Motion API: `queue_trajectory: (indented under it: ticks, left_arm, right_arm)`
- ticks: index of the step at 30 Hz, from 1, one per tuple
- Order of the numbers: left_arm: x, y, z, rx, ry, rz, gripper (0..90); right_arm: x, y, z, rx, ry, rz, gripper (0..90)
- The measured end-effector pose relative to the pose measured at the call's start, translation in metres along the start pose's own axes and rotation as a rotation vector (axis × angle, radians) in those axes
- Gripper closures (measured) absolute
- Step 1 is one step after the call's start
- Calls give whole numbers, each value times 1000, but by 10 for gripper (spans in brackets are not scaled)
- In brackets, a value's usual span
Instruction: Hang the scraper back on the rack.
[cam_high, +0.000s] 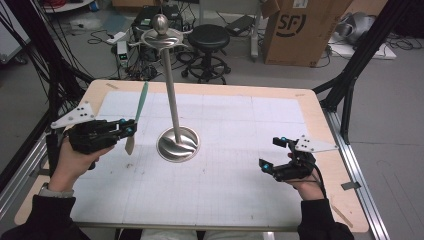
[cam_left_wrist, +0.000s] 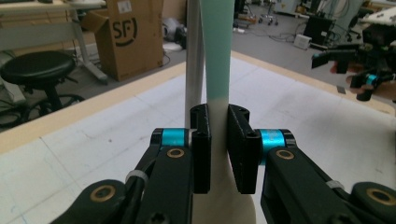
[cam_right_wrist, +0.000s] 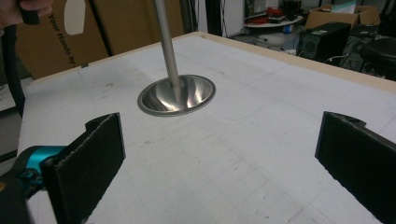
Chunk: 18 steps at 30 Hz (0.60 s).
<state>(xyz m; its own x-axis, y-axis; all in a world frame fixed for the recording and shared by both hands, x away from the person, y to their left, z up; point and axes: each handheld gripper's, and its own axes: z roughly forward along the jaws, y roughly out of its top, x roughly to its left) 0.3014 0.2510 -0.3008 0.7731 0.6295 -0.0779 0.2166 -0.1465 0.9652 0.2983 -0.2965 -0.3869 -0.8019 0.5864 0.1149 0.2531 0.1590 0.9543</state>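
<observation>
A metal stand with a round dished base (cam_high: 178, 144) and a thin pole (cam_high: 171, 95) rises from the middle of the table, topped by curved hooks and a ball (cam_high: 161, 35). My left gripper (cam_high: 129, 129) is left of the base, shut on a utensil with a long green handle (cam_high: 141, 102) pointing up and a cream blade (cam_high: 130, 145) hanging down. In the left gripper view the pads (cam_left_wrist: 201, 149) clamp the cream neck below the green handle (cam_left_wrist: 217, 46), with the pole (cam_left_wrist: 194, 56) just behind. My right gripper (cam_high: 271, 153) is open at the right, holding nothing; its wide-apart fingers (cam_right_wrist: 93, 158) face the base (cam_right_wrist: 176, 95).
The white gridded mat (cam_high: 240, 130) covers the wooden table (cam_high: 330, 150). Beyond the far edge stand a black stool (cam_high: 208, 37), a cardboard box (cam_high: 300, 30) and cables. Black frame struts (cam_high: 350, 85) rise at the right corner.
</observation>
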Motion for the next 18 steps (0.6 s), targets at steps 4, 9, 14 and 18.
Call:
queue_trajectory:
  ticks: [4,9,14,18]
  left_arm:
    - [4,9,-4,-25,1,-2,802]
    - [3,23,-5,-57,-12,10,802]
    - [3,35,-9,-71,-10,23,801]
    - [3,44,-12,-77,3,39,801]
  right_arm:
    - [0,-1,1,6,-1,1,2]
    - [0,-1,1,5,-1,2,3]
    - [-1,-1,-1,0,0,10,3]
    - [-1,-1,0,-1,1,6,3]
